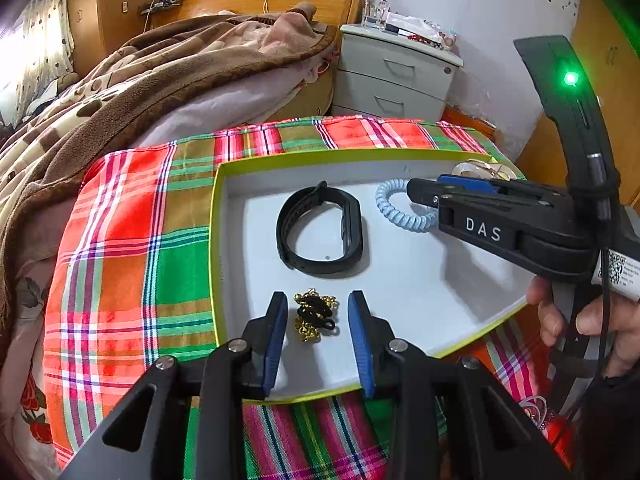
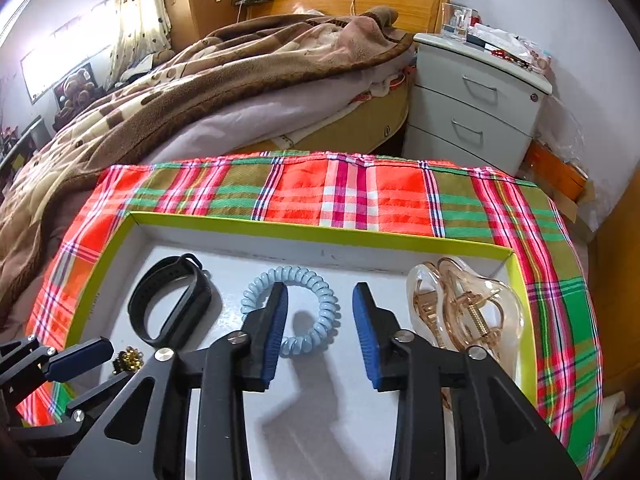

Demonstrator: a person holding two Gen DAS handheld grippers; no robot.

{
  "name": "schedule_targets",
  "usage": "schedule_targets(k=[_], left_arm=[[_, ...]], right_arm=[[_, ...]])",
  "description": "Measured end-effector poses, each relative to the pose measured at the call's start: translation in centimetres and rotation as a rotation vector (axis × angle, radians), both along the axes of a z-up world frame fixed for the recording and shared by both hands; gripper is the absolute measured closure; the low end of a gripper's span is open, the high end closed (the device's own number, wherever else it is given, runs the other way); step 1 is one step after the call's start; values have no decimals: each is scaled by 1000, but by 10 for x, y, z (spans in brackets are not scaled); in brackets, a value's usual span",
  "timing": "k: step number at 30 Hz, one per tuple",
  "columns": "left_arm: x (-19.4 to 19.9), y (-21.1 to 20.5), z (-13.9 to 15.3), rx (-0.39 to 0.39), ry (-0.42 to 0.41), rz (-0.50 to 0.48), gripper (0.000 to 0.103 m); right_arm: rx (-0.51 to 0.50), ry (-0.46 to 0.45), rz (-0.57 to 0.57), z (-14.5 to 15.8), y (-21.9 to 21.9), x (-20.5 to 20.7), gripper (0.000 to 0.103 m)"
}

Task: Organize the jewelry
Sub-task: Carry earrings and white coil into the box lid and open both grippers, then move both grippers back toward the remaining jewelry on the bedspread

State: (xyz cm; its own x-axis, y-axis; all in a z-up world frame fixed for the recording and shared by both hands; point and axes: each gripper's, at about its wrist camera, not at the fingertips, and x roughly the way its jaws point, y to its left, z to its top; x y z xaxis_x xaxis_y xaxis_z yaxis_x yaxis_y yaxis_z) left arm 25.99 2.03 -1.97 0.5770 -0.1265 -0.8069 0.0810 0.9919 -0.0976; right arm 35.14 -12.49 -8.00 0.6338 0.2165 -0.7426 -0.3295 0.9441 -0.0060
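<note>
A shallow box with a yellow-green rim and white floor lies on a plaid cloth. Inside it are a black wristband, a light blue coil hair tie, a gold and black beaded piece and a clear hair claw. My left gripper is open, its blue pads on either side of the beaded piece, which rests on the box floor. My right gripper is open and empty above the coil hair tie. The wristband lies to its left.
The plaid cloth covers the surface under the box. A bed with a brown blanket lies behind. A grey bedside drawer unit stands at the back right. The right gripper's body reaches over the box's right side.
</note>
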Motion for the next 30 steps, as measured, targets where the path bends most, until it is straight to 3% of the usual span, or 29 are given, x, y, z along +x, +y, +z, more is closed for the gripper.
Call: schedule_targets(k=[14,30], left_arm=[[-42,6,33,-21,-72,9,65],[-103,6,37,-83,-73,-17,65]], right_arm=[[57,-81,11,29,-21,-61,68],[57,-109,-11,22,-52,-149,68]])
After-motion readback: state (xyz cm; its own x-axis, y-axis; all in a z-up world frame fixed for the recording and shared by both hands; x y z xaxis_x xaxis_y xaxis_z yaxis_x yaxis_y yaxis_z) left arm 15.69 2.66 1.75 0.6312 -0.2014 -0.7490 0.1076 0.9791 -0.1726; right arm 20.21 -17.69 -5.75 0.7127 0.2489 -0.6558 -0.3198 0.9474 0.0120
